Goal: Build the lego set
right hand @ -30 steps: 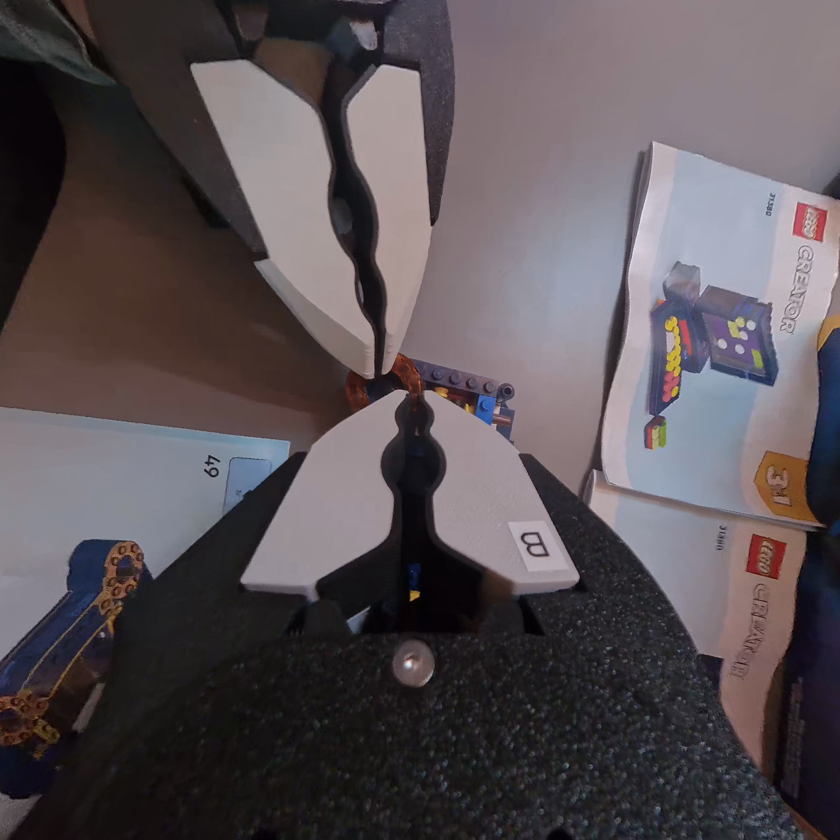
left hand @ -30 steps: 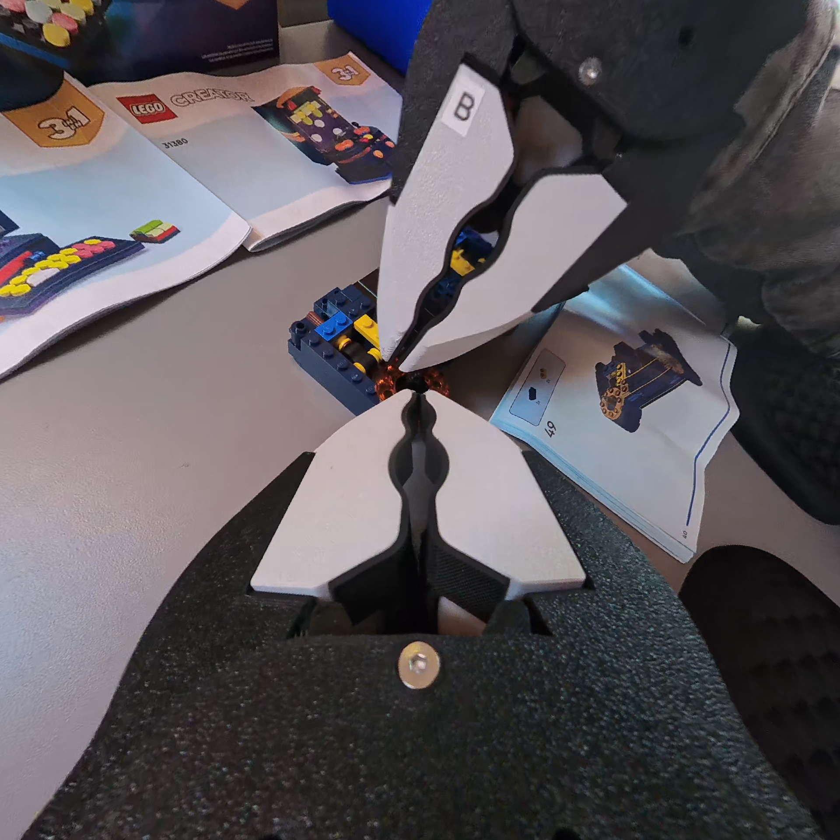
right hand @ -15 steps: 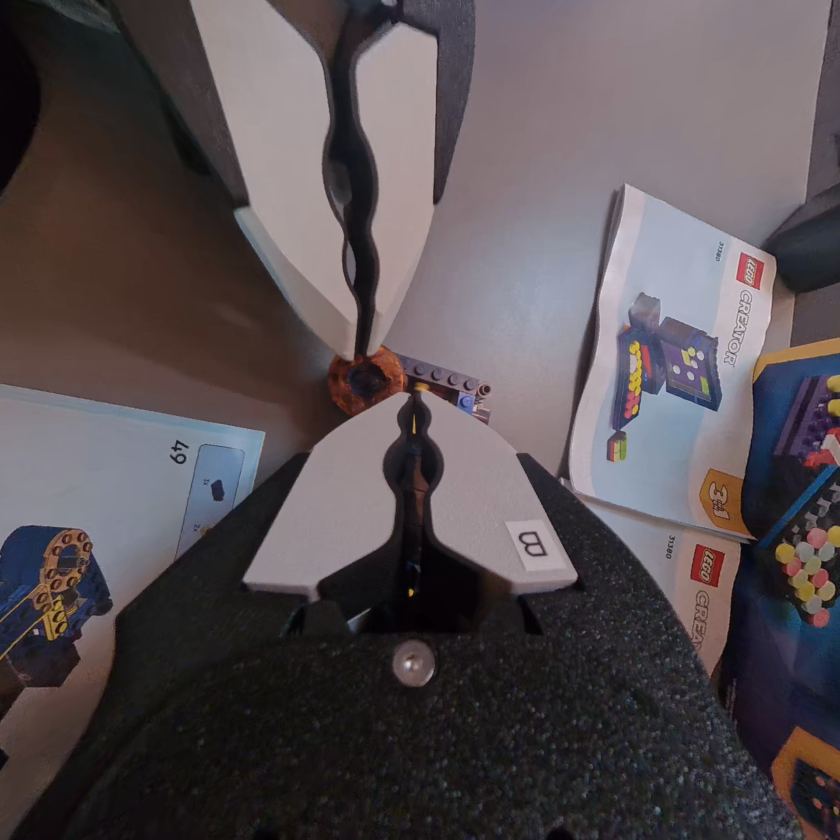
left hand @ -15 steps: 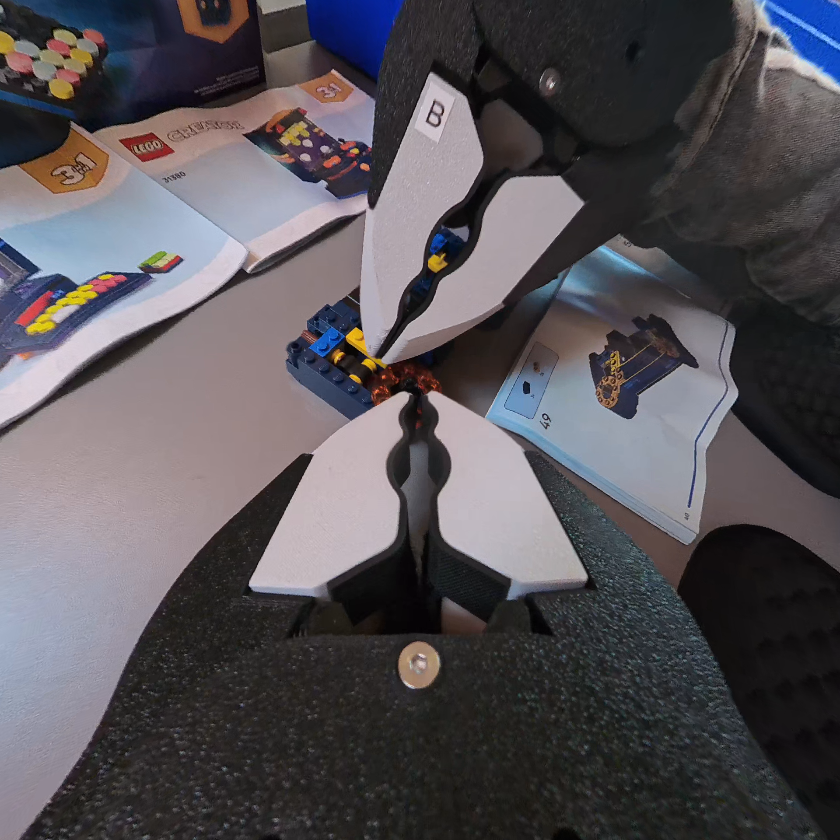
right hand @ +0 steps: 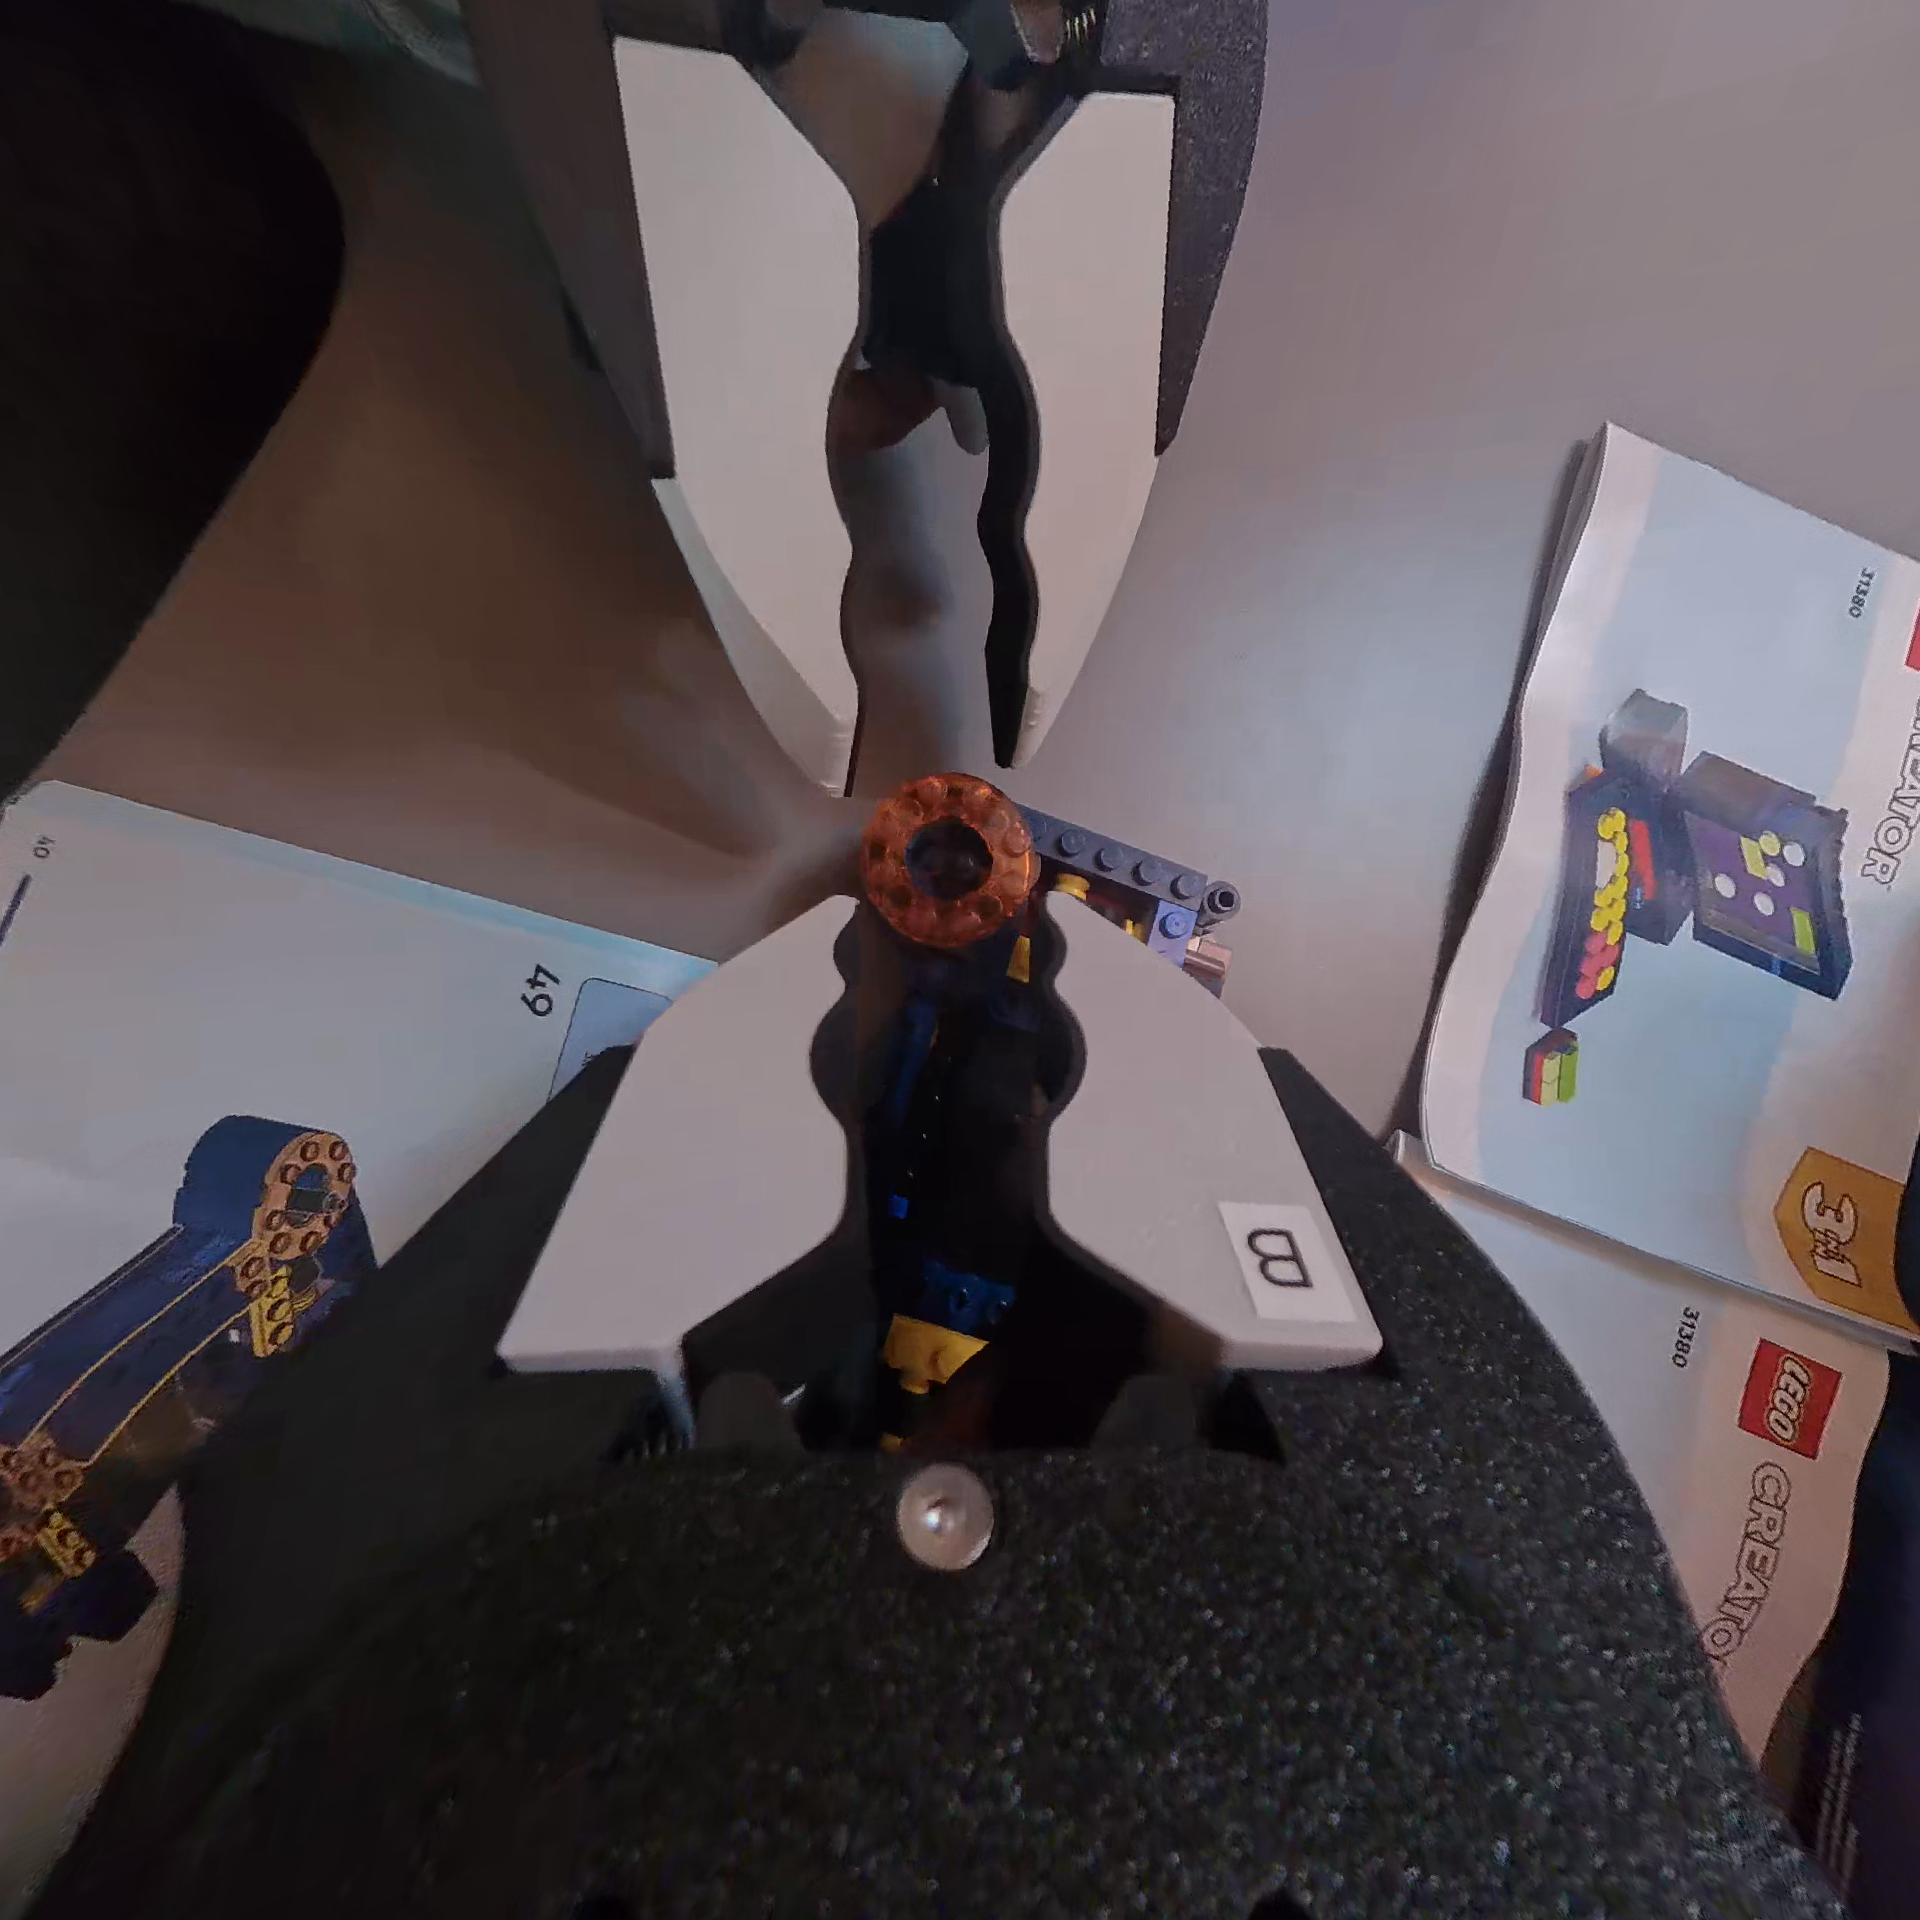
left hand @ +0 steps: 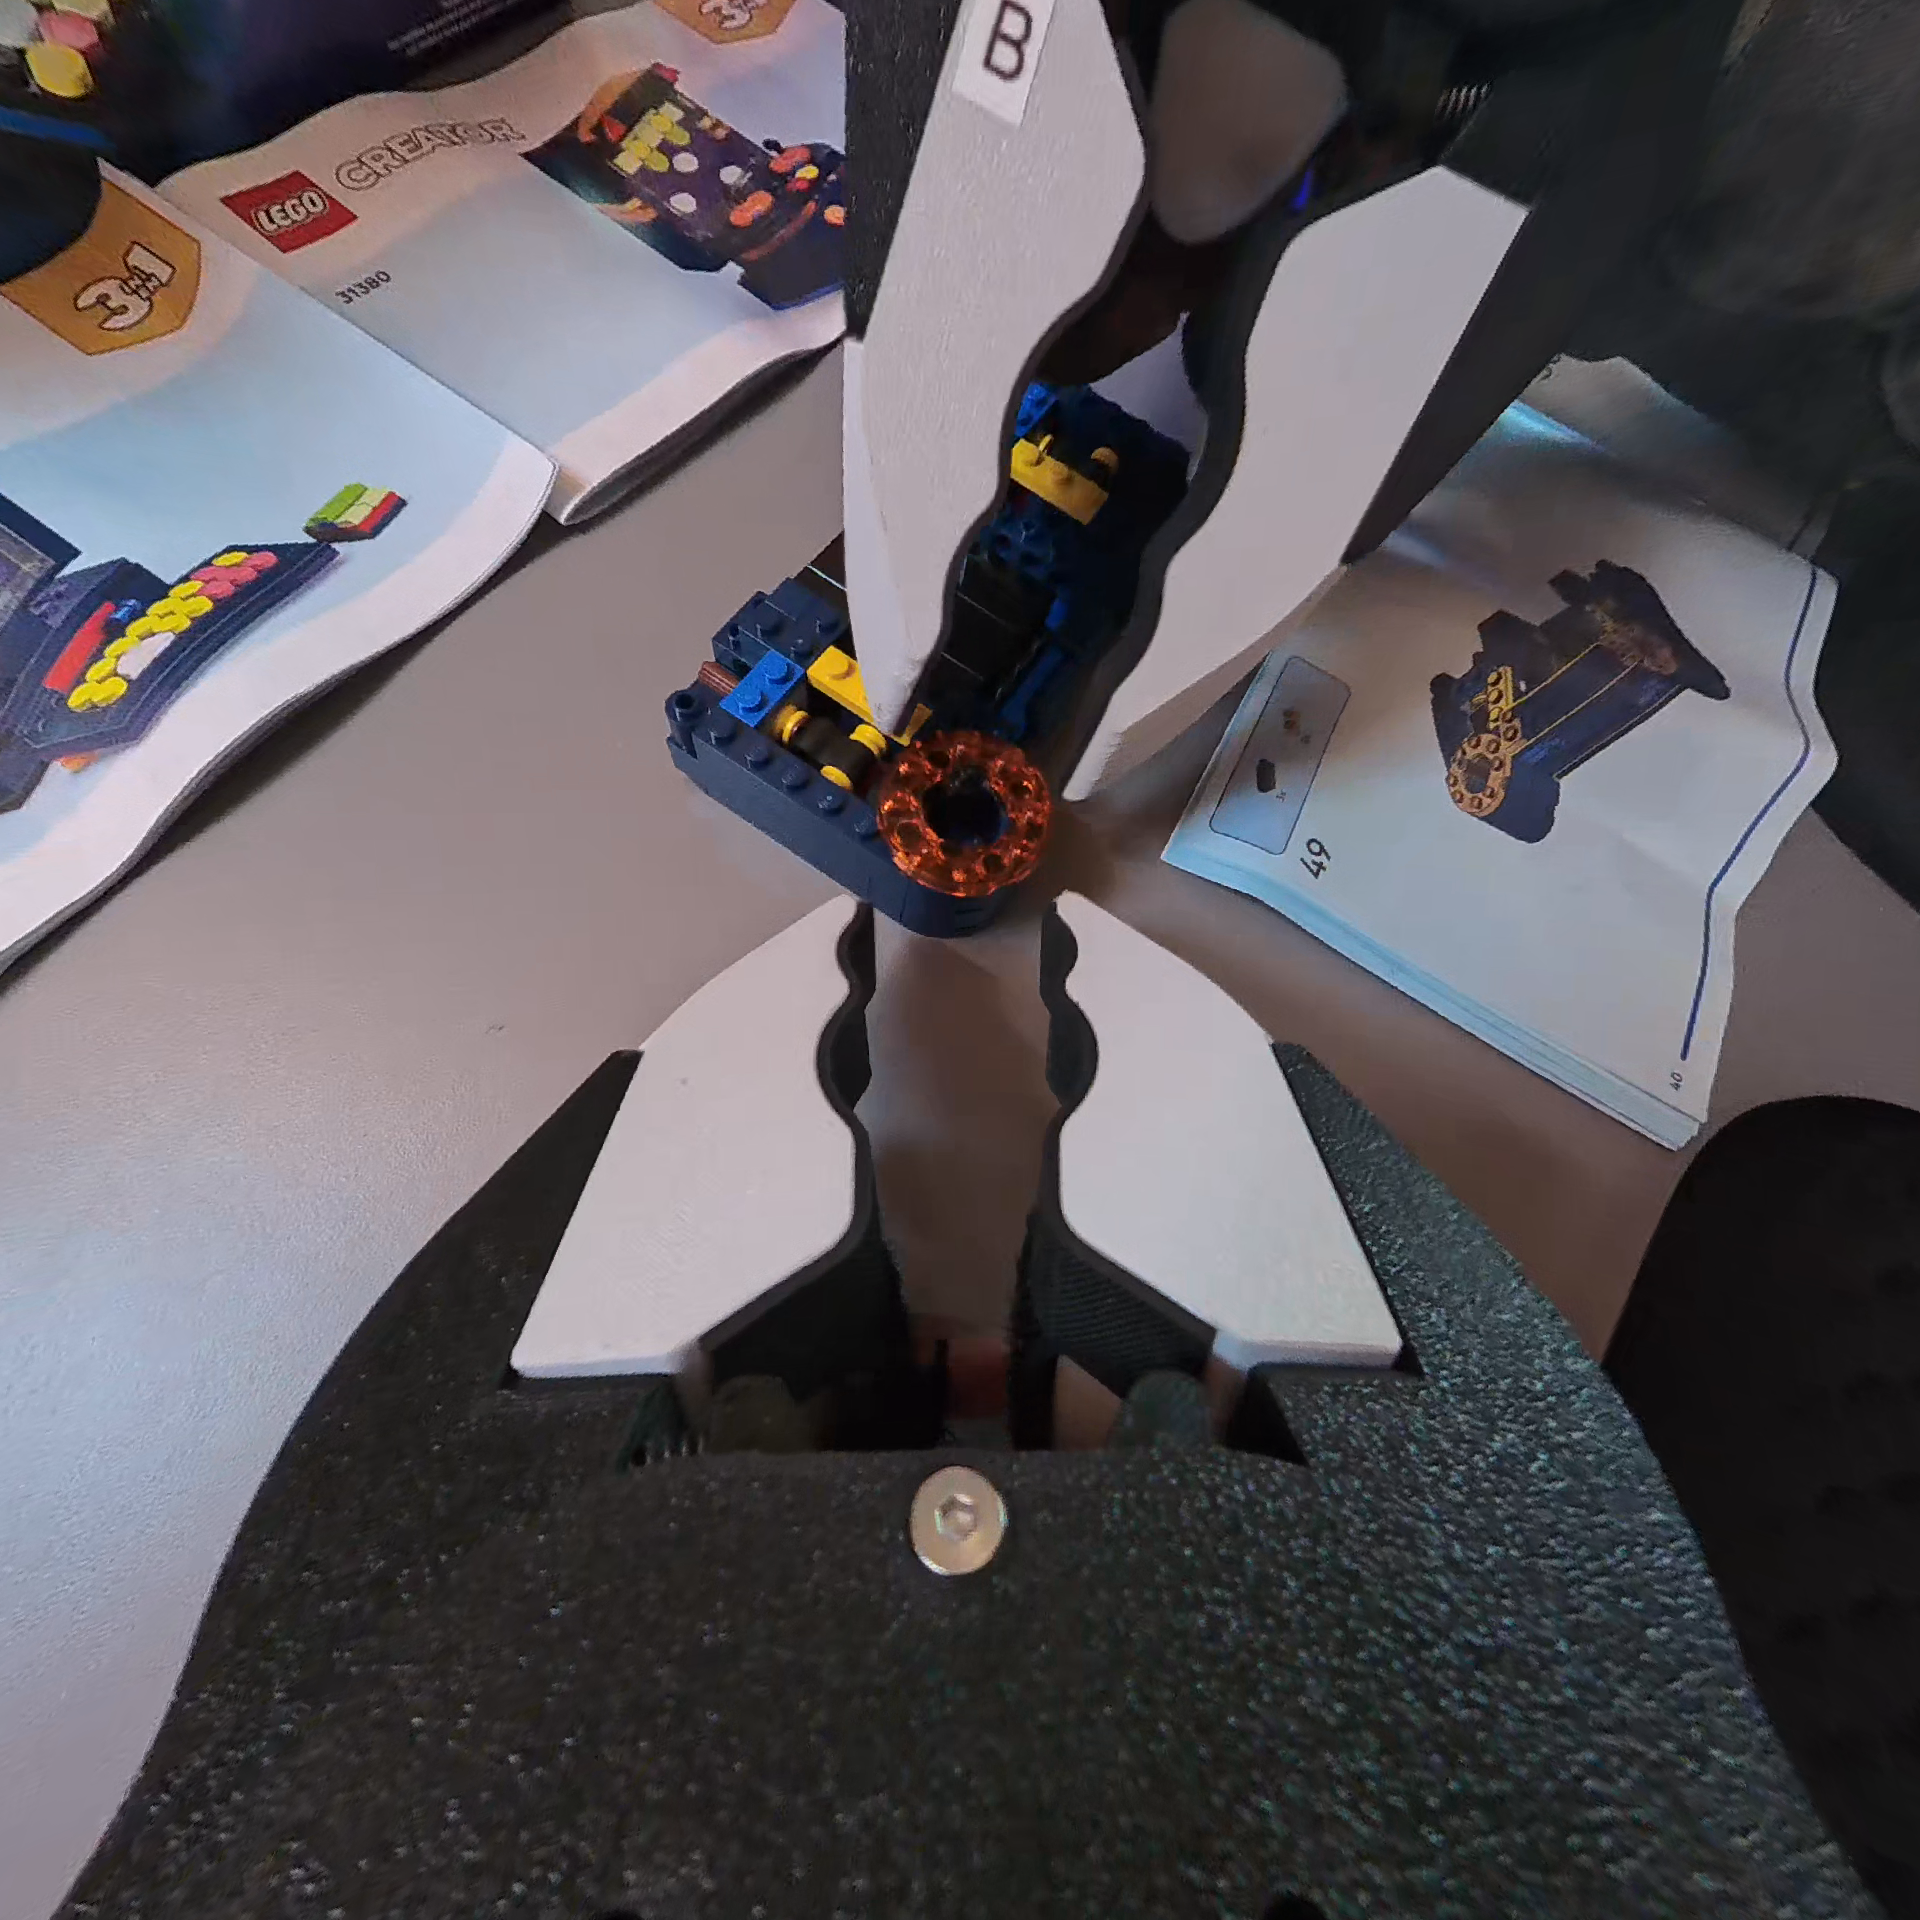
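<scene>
A dark blue brick model [left hand: 769, 790] with yellow and blue parts lies on the grey table [left hand: 364, 987]. A clear orange round piece [left hand: 961, 810] sits on its near end. My left gripper [left hand: 956, 914] is open and empty, with its tips just short of the model's corner. My right gripper [left hand: 987, 753] comes down from the far side, also open. Its fingers straddle the model without gripping it. In the right wrist view the orange piece [right hand: 948, 860] lies just ahead of the right gripper [right hand: 951, 914]. The model [right hand: 1122, 862] runs under it, and the left gripper [right hand: 930, 769] is opposite.
An open instruction booklet [left hand: 1507, 831] lies right of the model. Two closed booklets [left hand: 260, 416] [left hand: 520, 260] lie at the left, with a dark box [left hand: 104, 62] behind them. A person's sleeve [left hand: 1818, 208] is at the upper right. The booklets also show in the right wrist view [right hand: 260, 987] [right hand: 1662, 831]. My left and right fingertips are right by each other.
Both grippers were shut with their tips meeting at the orange round piece. Both have since opened, and the piece sits uncovered on the model. The model has not moved.
</scene>
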`<action>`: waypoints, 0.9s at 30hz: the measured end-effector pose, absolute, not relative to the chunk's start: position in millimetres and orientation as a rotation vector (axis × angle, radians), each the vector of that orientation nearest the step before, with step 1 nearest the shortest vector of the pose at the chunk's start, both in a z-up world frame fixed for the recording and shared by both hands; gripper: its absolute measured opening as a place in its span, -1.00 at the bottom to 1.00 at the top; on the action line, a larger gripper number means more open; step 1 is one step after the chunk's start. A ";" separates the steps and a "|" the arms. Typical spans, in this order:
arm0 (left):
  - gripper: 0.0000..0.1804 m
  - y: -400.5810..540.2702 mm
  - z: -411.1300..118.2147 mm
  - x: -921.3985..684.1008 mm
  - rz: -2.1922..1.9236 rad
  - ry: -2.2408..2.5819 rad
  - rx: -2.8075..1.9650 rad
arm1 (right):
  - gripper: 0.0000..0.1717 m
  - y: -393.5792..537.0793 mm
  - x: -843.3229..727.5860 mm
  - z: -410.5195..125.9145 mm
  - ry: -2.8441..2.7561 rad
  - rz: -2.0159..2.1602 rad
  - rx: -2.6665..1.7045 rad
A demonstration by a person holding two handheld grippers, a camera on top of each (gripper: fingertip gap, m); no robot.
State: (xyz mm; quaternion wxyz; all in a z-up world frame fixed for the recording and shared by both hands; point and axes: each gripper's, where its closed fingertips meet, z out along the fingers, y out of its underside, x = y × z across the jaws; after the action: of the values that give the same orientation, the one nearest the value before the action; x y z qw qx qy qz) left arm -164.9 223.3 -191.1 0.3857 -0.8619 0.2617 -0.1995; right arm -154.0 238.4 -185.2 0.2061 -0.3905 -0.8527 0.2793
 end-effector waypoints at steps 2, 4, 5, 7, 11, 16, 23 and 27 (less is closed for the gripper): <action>-0.69 222.9 -190.6 -163.7 -0.507 0.679 -2.189 | -0.70 238.0 -155.4 -184.0 -2.366 0.785 -1.073; -0.71 222.3 -190.6 -161.6 -0.506 0.695 -2.185 | -0.72 237.5 -155.7 -183.7 -2.366 0.783 -1.059; -0.71 222.0 -191.2 -160.7 -0.508 0.700 -2.187 | -0.73 237.3 -156.0 -183.6 -2.365 0.782 -1.051; -0.71 221.7 -192.9 -159.4 -0.509 0.709 -2.192 | -0.73 236.8 -155.6 -184.5 -2.372 0.780 -1.041; -0.72 220.7 -192.5 -158.3 -0.500 0.729 -2.187 | -0.76 237.1 -155.3 -184.3 -2.373 0.778 -1.021; -0.76 217.5 -189.6 -156.4 -0.505 0.759 -2.176 | -0.77 235.8 -155.3 -184.0 -2.378 0.769 -0.984; -0.77 211.6 -191.4 -154.1 -0.525 0.790 -2.201 | -0.83 232.0 -152.5 -181.7 -2.393 0.787 -0.932; -0.49 221.5 -186.6 -162.5 -0.475 0.716 -2.176 | -0.85 229.6 -151.0 -181.3 -2.404 0.794 -0.902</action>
State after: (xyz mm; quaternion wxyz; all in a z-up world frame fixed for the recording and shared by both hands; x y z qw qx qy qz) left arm -162.5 221.5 -186.6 0.3902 -0.8563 0.2819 -0.1870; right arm -151.0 229.6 -181.3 0.2249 -0.3271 -0.8715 0.2879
